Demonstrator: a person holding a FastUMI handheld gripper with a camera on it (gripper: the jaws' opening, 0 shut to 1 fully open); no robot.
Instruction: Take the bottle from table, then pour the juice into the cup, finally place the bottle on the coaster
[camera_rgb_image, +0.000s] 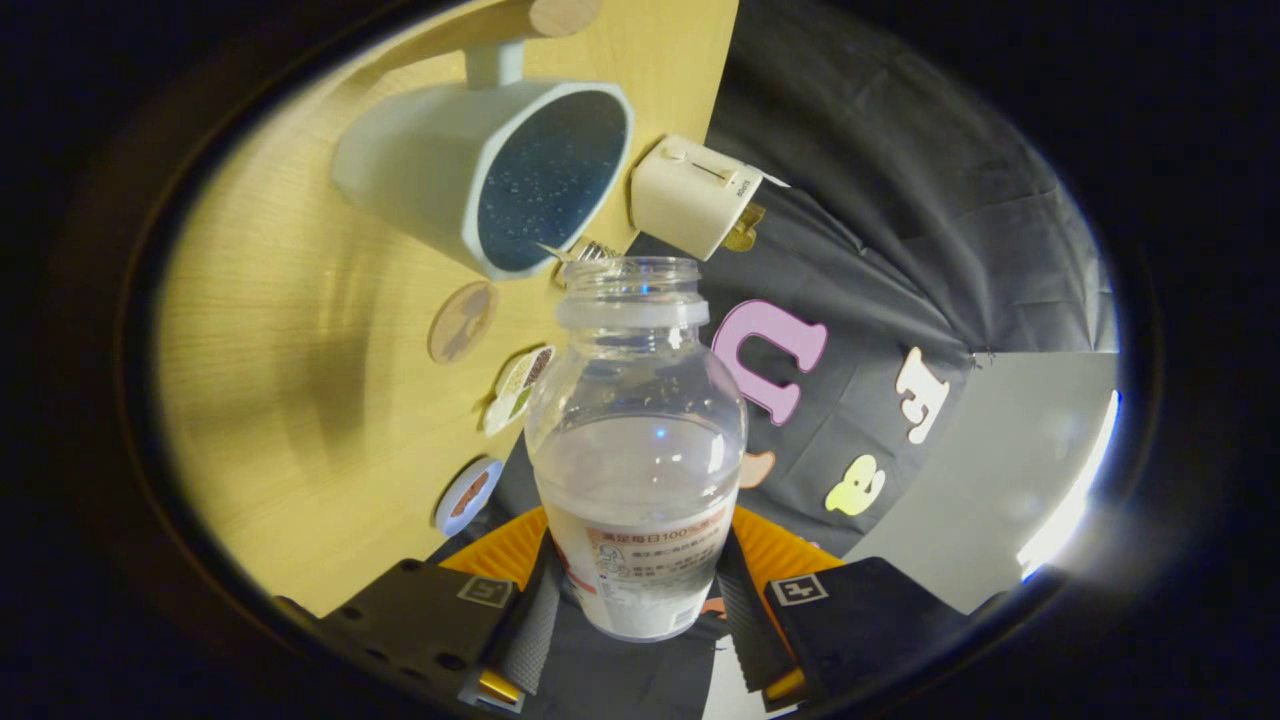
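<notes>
Counting one bottle, uncapped, sitting between the two fingers of the one claw, both pressing on its lower sides. Counting one cup, beyond the bottle's mouth and well ahead of the fingers, resting on the one counter. Counting four round coasters: three running in a line along the counter's edge, from just ahead of the left finger up toward the cup, and a fourth lying beyond the cup. Counting one cream box just beside the cup, far ahead of the right finger. Making out something small and metallic behind the bottle's mouth, too hidden for counting.
</notes>
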